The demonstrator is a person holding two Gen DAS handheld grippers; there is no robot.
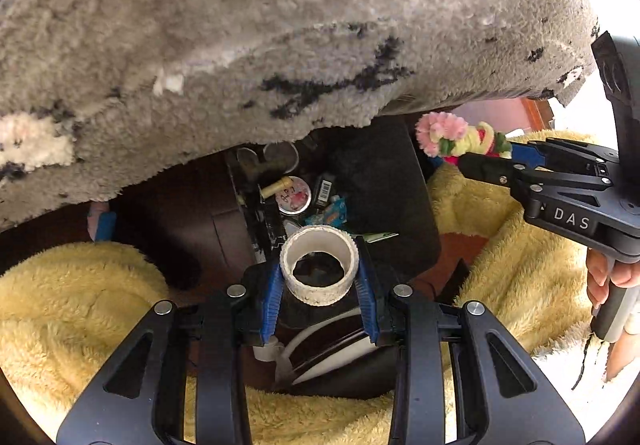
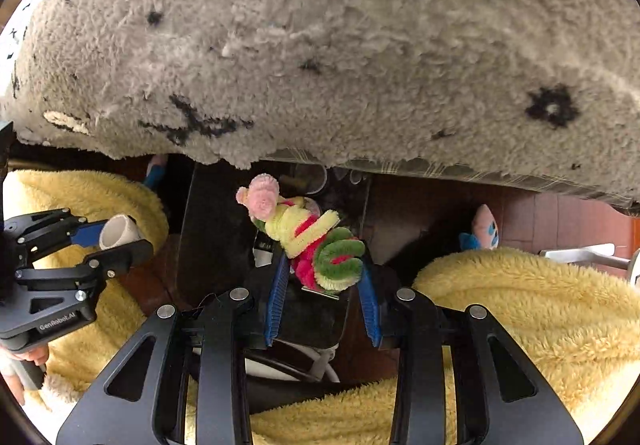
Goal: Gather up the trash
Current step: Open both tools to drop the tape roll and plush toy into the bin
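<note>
Left fingers (image 1: 320, 277) clamp white ring (image 1: 319, 269), right fingers (image 2: 324, 277) pipe-cleaner flower (image 2: 308, 233), above littered black bin (image 1: 384, 181)

Your right gripper (image 2: 323, 277) is clamped on a fuzzy pipe-cleaner flower (image 2: 308, 235), its pink head tilted toward eleven o'clock. At nine o'clock your left gripper (image 2: 120, 241) pinches a white ring (image 2: 117, 232). A grey shaggy rug (image 2: 320, 45) fills twelve o'clock; yellow fleece (image 2: 520, 293) lies at four and eight.

You've got a dark bin (image 1: 384, 181) on the reddish-brown floor (image 2: 576, 213); inside it sit a round lid (image 1: 294, 201), a barcoded packet (image 1: 323, 189) and a teal wrapper (image 1: 332, 214).
</note>
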